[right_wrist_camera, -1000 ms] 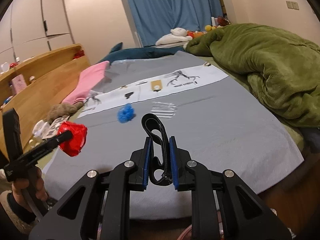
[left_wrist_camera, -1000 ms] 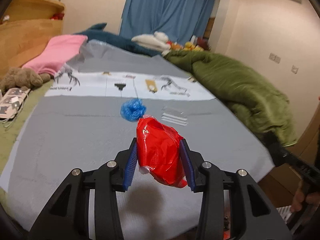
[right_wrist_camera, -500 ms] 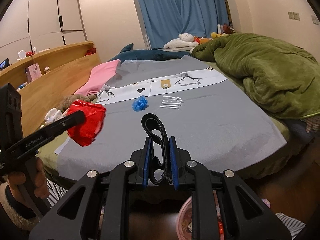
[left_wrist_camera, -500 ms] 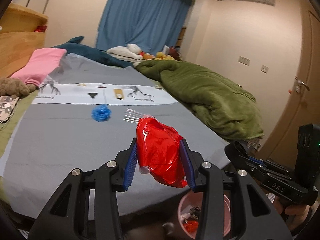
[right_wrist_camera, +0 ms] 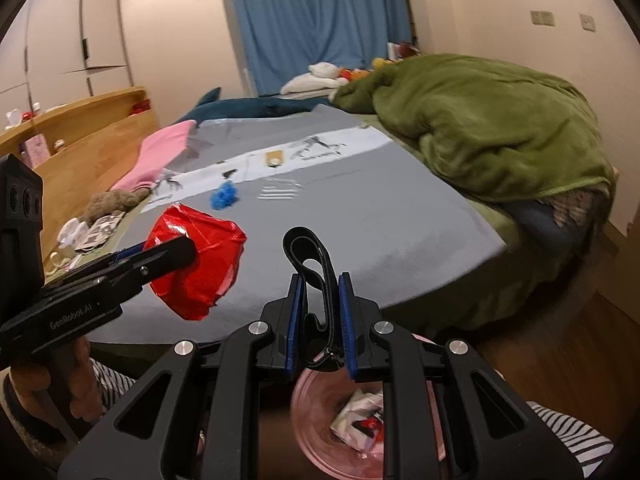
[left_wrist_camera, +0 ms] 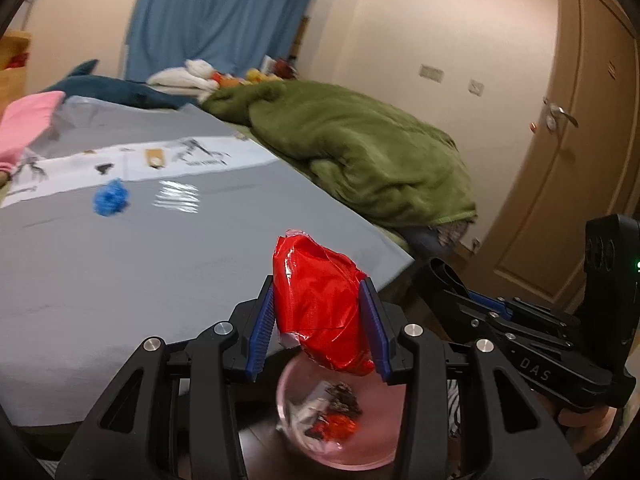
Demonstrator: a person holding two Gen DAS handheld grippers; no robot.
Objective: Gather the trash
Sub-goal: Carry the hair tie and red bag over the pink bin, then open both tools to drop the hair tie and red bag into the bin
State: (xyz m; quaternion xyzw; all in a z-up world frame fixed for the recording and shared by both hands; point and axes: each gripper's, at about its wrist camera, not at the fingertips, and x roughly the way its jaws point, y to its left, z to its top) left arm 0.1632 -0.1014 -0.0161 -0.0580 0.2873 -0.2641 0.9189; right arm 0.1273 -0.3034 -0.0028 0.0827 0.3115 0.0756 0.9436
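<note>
Left gripper [left_wrist_camera: 322, 322]: clamped on a crumpled red wrapper [left_wrist_camera: 320, 312], blue pads pressing both sides; the wrapper bulges above the pads and hangs a little below them.
Right gripper [right_wrist_camera: 319, 322]: closed tight on a black band [right_wrist_camera: 310, 264], which loops up above the pads and dangles slightly beneath.
Bin [left_wrist_camera: 368, 446]: pink and round, on the floor off the bed's near edge, directly below both grippers; scraps of paper and a bit of red foil lie inside. In the right view the bin [right_wrist_camera: 316, 428] shows between the gripper's arms.
Red wrapper, right view: the wrapper [right_wrist_camera: 200, 264] is held out past the bed's edge in the left gripper [right_wrist_camera: 168, 254], left of the black band.
Hands: a hand [right_wrist_camera: 48, 384] grips the left tool's handle at lower left; a hand [left_wrist_camera: 588, 428] under the right tool's body [left_wrist_camera: 532, 344] at lower right.
Bed: grey sheet [left_wrist_camera: 120, 272] with a white printed strip; a blue wad [left_wrist_camera: 112, 198] lies on it, just beside a clear ridged plastic piece [left_wrist_camera: 178, 198], both well apart from the grippers.
Bedding: green blanket [left_wrist_camera: 360, 152] heaped along the right side, pink cloth [right_wrist_camera: 160, 156] at left, a dark blue plush [right_wrist_camera: 248, 108] and other soft toys near the blue curtain [right_wrist_camera: 316, 24].
Room: wooden headboard shelf [right_wrist_camera: 80, 136] at left, a door [left_wrist_camera: 568, 152] at right.
Focus: both views slightly blurred.
</note>
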